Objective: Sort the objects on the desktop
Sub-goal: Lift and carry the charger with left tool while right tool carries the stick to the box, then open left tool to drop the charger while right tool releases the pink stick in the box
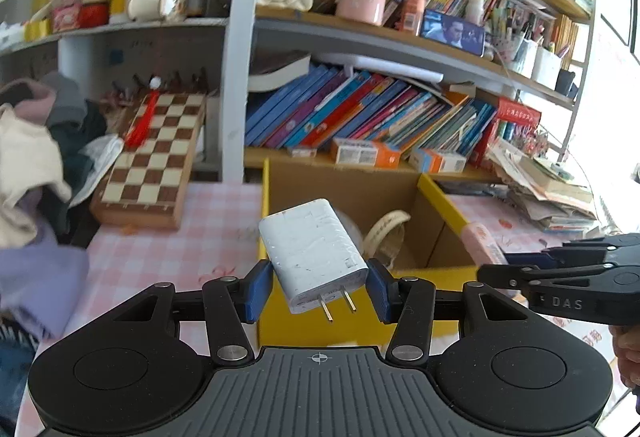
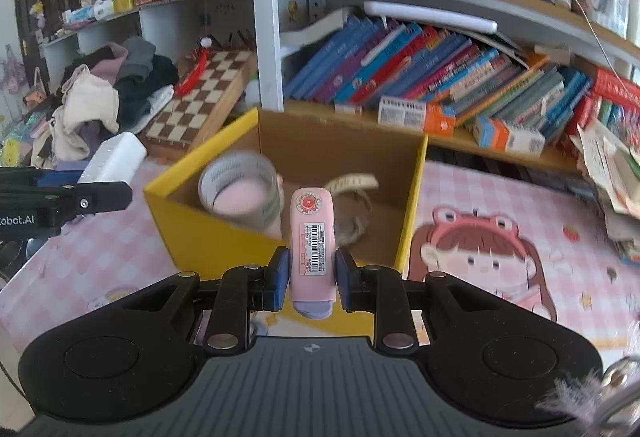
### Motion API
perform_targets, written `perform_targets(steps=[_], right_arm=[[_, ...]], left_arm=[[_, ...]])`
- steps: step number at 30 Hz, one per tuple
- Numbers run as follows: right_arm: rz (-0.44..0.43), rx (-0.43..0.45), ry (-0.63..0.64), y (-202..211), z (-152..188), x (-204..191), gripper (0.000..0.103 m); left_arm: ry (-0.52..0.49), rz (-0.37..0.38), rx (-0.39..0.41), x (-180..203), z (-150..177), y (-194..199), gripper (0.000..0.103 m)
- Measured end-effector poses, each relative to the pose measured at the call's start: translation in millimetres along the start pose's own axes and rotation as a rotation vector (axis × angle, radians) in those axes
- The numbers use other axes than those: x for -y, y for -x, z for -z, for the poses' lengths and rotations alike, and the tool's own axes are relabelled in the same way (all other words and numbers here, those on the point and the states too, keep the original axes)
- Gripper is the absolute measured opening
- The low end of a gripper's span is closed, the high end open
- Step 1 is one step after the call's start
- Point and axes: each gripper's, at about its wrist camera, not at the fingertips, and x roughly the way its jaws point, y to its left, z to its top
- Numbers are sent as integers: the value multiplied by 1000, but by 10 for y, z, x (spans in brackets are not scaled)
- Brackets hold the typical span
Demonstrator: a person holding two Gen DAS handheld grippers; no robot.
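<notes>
Both loads hang just short of the box [image 2: 412, 205], which lies straight ahead and below. The left hand-held gripper [image 1: 318, 291] pinches a white charger [image 1: 314, 253], prongs pointing back at the camera. The right hand-held gripper [image 2: 311, 279] clamps a pink case [image 2: 311, 237], long axis aimed at the box. Neither looks nearer. Readable: "DAS" and "obot.AI" on the gripper bodies; the case's barcode label is too small. Tape [image 2: 240, 193] already lies inside.
</notes>
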Motion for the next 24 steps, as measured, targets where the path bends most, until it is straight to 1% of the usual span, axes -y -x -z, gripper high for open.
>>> perform_targets(steps=[5,9,16,22,24], right_arm=[[-16,13,30,-156,-172,98,23],[-28,19,56,-315,-315,195,23],[-67,23,82,-618,-539,364,23],[-111,-3,93,-948,-685,484,23],[-138,-25,109,-1063,-737,510,23]], left_arm=[[-15,3,7,108,-120,-155,49],[-29,9,-5,221,-173,-313,49],[-57,23,-46,399,-217,-569,49],[-111,33,-96,548,-224,-797,49],[-127,38,-115,595,-225,-875,49]])
